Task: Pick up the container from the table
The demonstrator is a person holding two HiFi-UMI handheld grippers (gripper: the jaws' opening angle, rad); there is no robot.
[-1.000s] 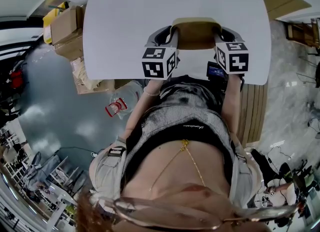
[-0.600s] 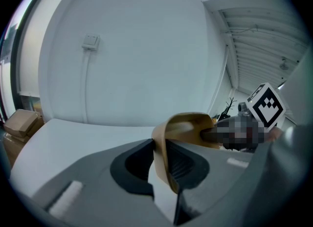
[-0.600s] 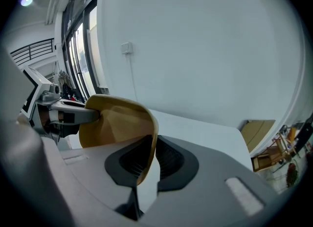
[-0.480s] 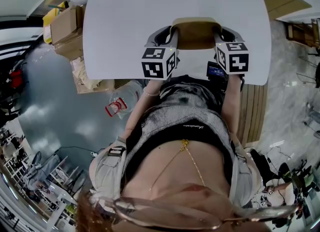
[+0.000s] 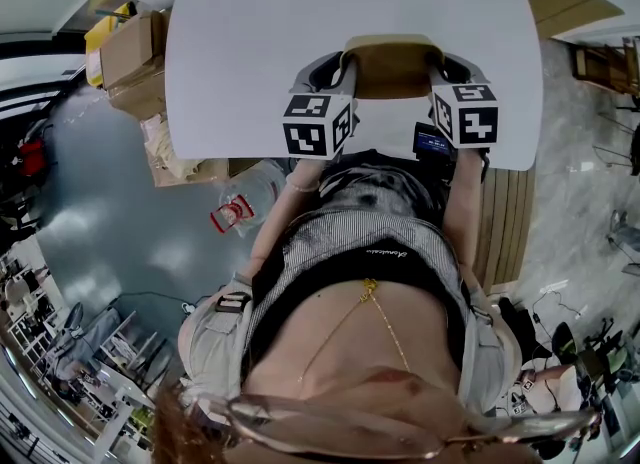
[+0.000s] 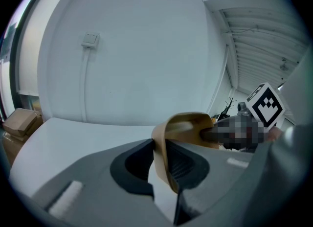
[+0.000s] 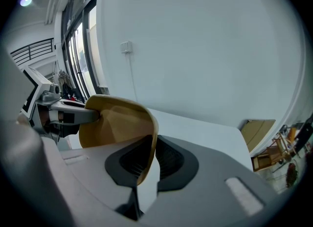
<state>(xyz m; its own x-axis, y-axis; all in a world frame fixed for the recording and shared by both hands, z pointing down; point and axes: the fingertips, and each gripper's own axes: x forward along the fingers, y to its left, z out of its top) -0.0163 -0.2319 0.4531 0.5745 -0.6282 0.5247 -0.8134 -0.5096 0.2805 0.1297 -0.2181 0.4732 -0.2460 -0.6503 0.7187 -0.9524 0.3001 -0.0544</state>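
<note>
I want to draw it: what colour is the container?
The container is tan brown, clearest in the right gripper view.

**Materials and finish**

The thin tan container (image 5: 392, 64) is smooth and matt; plastic or pulp, can't tell. The left gripper (image 6: 160, 160) and right gripper (image 7: 151, 160) have grey matt plastic bodies and darker ribbed pads (image 6: 182, 165). The white table (image 5: 260, 42) is smooth with a faint sheen. At 10 o'clock the cardboard boxes (image 5: 135, 52) are brown and matt. At 9 o'clock the grey floor (image 5: 110, 202) is glossy and reflective. At 3 o'clock the pale slats (image 5: 505, 222) look like matt wood.
</note>
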